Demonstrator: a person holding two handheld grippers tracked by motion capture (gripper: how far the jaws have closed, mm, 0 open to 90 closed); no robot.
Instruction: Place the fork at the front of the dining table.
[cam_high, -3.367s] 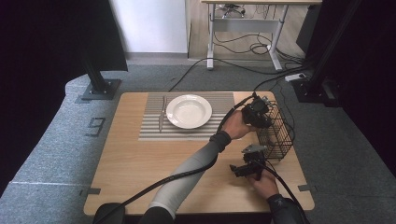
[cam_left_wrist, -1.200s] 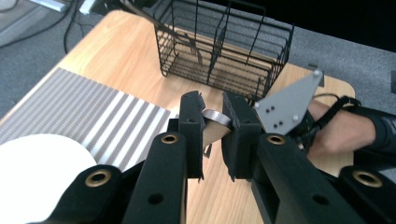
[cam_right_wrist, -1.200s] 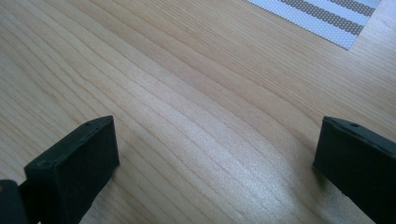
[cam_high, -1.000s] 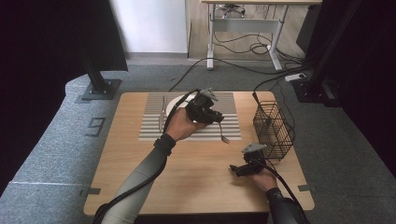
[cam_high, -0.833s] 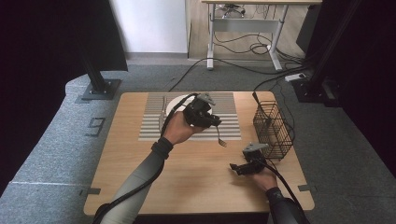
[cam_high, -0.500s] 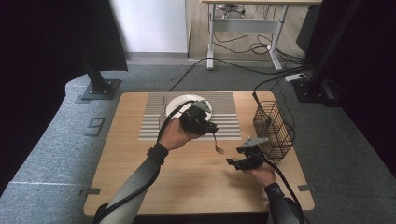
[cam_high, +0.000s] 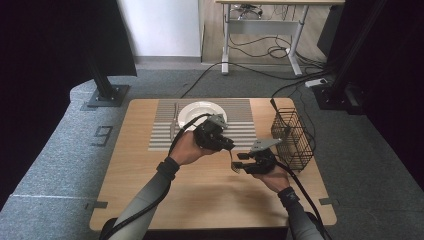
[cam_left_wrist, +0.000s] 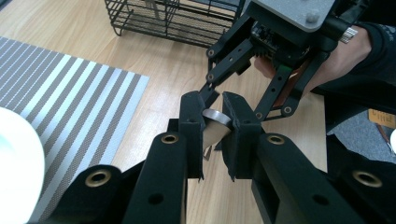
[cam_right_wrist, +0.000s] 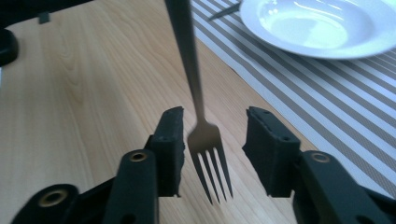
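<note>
Fingers of my left gripper (cam_high: 225, 144) clench the fork (cam_right_wrist: 198, 100); my right gripper (cam_high: 239, 163) closes around its tines ungripped, handover half-done.

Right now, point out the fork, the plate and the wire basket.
fork (cam_right_wrist: 205, 135): right gripper view, neck just above the tines.
plate (cam_high: 192, 111): high view, bare white rim at the far left.
wire basket (cam_high: 295, 135): high view, its black mesh wall.

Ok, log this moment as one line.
left gripper: shut on silver metal fork | right gripper: jaws closing around its tines, not touching | handover above wooden table
</note>
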